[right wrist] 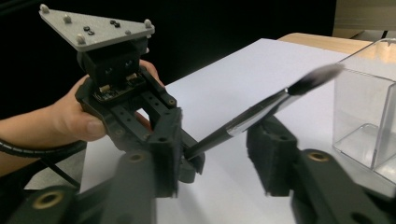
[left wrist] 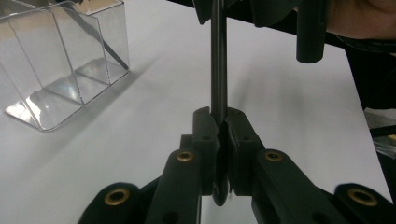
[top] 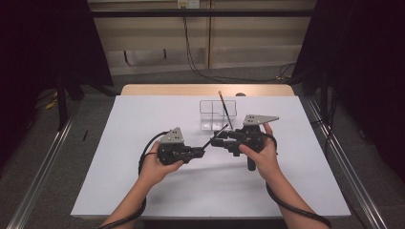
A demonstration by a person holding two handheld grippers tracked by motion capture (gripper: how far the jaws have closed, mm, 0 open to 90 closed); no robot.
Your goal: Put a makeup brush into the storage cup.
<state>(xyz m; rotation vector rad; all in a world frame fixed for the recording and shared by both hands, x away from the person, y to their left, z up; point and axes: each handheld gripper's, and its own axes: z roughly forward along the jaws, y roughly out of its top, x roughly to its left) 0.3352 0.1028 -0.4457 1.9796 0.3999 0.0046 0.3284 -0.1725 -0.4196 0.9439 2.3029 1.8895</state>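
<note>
My left gripper (top: 203, 151) (left wrist: 220, 122) is shut on the black handle of a makeup brush (left wrist: 218, 60) (right wrist: 261, 109). The brush has a silver ferrule and dark bristles, and it slants up from those jaws toward the right gripper (top: 217, 137) (right wrist: 219, 142). The right gripper's jaws stand open on either side of the brush without touching it. In the right gripper view the left gripper (right wrist: 189, 163) faces me, held by a hand. A clear compartment organizer (top: 210, 117) (left wrist: 51, 93) (right wrist: 364, 116) stands just behind both grippers, and a second brush (top: 224, 109) (left wrist: 105, 44) leans in it.
A white mat (top: 143, 124) covers the table, with a wooden edge (top: 157, 89) at the back. Metal rails (top: 43, 162) run along both sides of the table. Cables (top: 296, 210) trail from the grippers along the person's forearms.
</note>
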